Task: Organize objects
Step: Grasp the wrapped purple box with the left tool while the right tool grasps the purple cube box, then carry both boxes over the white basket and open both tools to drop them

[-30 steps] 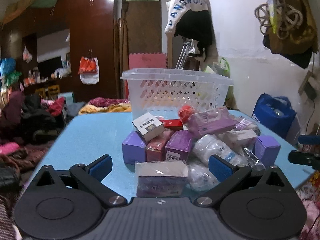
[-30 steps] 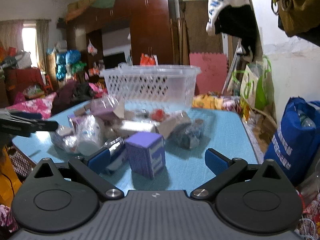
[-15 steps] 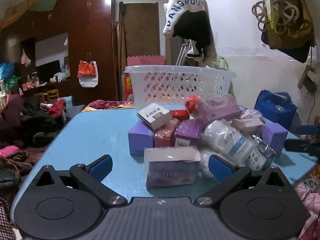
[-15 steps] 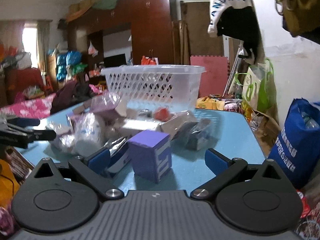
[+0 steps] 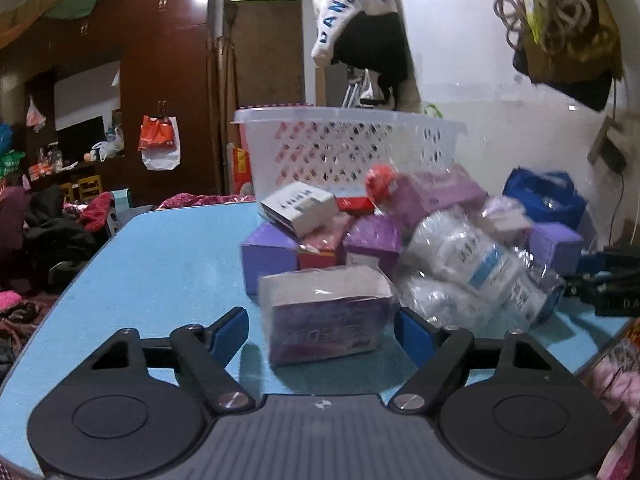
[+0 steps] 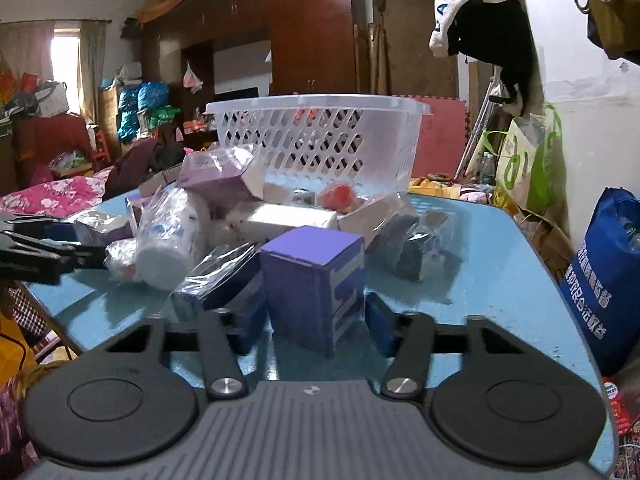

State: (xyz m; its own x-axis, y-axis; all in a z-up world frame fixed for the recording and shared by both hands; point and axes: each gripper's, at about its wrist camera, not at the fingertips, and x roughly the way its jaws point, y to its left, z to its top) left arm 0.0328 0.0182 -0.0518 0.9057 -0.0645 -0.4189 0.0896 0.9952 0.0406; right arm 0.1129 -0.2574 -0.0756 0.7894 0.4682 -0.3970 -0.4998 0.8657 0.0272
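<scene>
On the blue tabletop [image 5: 168, 264], near edge: film-wrapped purple rectangular box [image 5: 330, 318] between the left gripper [image 5: 320, 332] fingers, spread, not touching. Likely light; slippery film, so grip the short ends. Right gripper [image 6: 316, 322] fingers bracket the stiff purple cardboard cube box [image 6: 314, 282]; contact unclear. White perforated plastic basket [image 6: 320, 140] stands far.

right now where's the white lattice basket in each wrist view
Left wrist: the white basket sits at upper centre, at the far side of the blue table, behind the pile of boxes.
Right wrist: the white basket is at upper centre, likewise beyond the pile.
Shared landmark: the white hanging garment with blue letters, up and to the right of the basket.
</scene>
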